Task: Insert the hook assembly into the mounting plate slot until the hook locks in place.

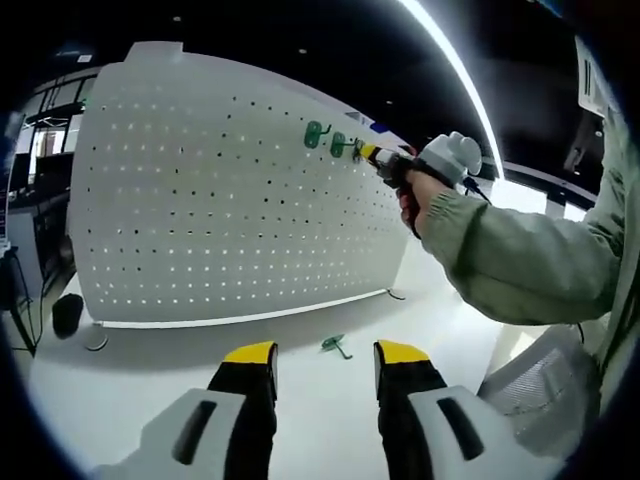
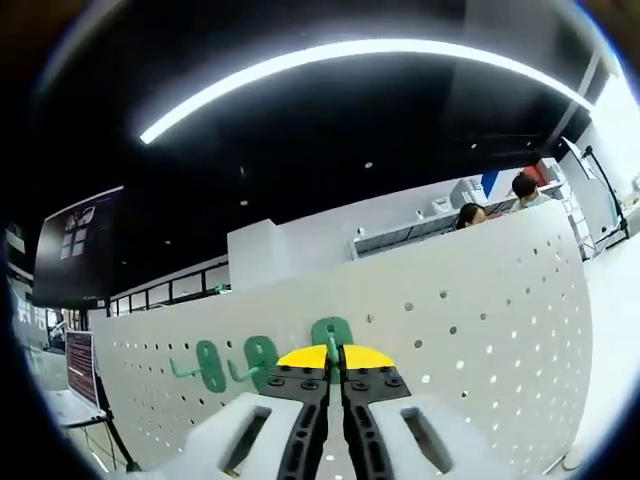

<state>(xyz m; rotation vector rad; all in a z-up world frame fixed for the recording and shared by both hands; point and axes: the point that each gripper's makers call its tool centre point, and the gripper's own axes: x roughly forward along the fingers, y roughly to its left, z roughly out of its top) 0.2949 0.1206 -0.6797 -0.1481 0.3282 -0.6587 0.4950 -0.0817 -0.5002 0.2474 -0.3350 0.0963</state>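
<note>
Left gripper view: my left gripper (image 1: 325,365) idle, jaws apart over table (image 1: 150,390); spare hook (image 1: 335,345) lies ahead.

Right gripper view: my right gripper (image 2: 334,358) clamped on green hook (image 2: 331,332) at pegboard (image 2: 480,330) top row. Risk: tilt, jam. Neighbour hook (image 2: 258,358) close; free board opposite.
</note>
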